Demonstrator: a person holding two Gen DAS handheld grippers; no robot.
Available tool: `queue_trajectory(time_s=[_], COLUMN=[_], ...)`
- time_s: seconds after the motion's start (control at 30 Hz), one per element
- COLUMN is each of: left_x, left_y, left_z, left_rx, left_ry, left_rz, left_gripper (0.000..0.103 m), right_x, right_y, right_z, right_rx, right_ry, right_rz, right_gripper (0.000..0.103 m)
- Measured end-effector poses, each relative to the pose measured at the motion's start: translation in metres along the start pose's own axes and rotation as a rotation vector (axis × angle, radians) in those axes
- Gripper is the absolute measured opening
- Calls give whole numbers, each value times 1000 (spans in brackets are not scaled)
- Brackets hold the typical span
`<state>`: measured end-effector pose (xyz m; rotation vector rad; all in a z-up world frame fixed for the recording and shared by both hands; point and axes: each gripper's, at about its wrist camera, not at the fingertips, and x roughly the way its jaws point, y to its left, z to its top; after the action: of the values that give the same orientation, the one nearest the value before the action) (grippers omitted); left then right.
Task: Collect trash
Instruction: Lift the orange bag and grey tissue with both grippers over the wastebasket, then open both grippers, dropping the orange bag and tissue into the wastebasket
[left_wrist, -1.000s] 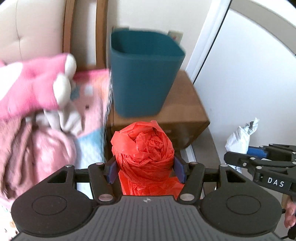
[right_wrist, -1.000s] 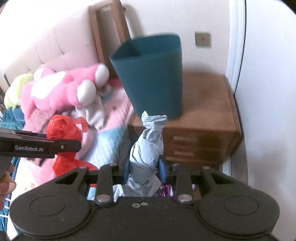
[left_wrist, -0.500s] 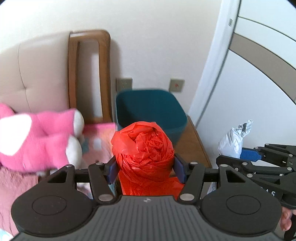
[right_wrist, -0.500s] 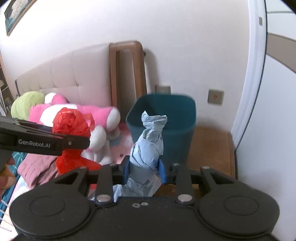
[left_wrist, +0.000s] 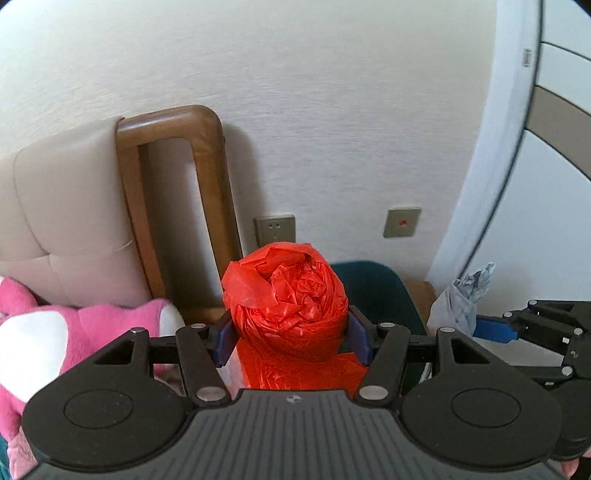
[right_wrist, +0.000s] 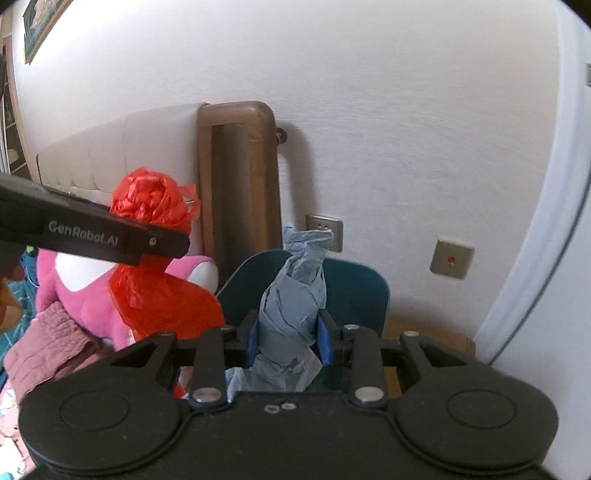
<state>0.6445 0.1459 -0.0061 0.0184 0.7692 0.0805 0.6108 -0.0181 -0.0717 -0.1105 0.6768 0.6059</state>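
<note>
The left hand-held gripper (left_wrist: 290, 341) is clamped on a crumpled ball of bright red plastic film (left_wrist: 288, 306); its blue pads press into both sides of the wad, and a loose skirt of the same red film hangs below the jaws. In the right wrist view this red wad (right_wrist: 151, 206) shows from the side, held up in front of the padded cream headboard (right_wrist: 110, 155) with the black body of the left tool crossing before it.

The right hand-held gripper (right_wrist: 288, 334) is closed on a twisted bundle of grey-blue paper (right_wrist: 295, 295), which stands upright between the pads and rises to a twisted tip. From the left wrist view the same bundle (left_wrist: 460, 299) appears at the right edge, gripped by blue-padded black fingers.

Behind and below both wads stands a dark teal plastic waste bin (right_wrist: 358, 291) with its open mouth facing up; only part of its rim shows in each view, and it seems to rest on the brown wooden bedside cabinet (right_wrist: 424, 332), though the base is hidden. Neither wad touches the bin. A pink and white plush toy (left_wrist: 55, 332) lies on the bed to the left, next to the wooden headboard frame (left_wrist: 207, 206). Two wall plates (left_wrist: 275, 230) sit on the white wall just above the bin.
</note>
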Motion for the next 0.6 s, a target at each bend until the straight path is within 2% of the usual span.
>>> queue_trajectory(time_s=[0.13,0.3,0.5,0.6], left_x=[40,95,142,163], left_y=[-4,-16,-24,-28], left_z=[19,25,2,-15], left_rx=[0,31,39,51], left_ry=[33,98,213,271], left_rz=[17,39,18,16], left_gripper=[60,60,60,60], right_x=[38,81,118,130], right_y=[-17,-24,-32,-26], right_z=[15,15,-3,-18], right_rx=[-19,-100,-92,-134], right_ry=[25,67,149,197], right_rz=[10,17,41,47], right_gripper=[31,31,31,31])
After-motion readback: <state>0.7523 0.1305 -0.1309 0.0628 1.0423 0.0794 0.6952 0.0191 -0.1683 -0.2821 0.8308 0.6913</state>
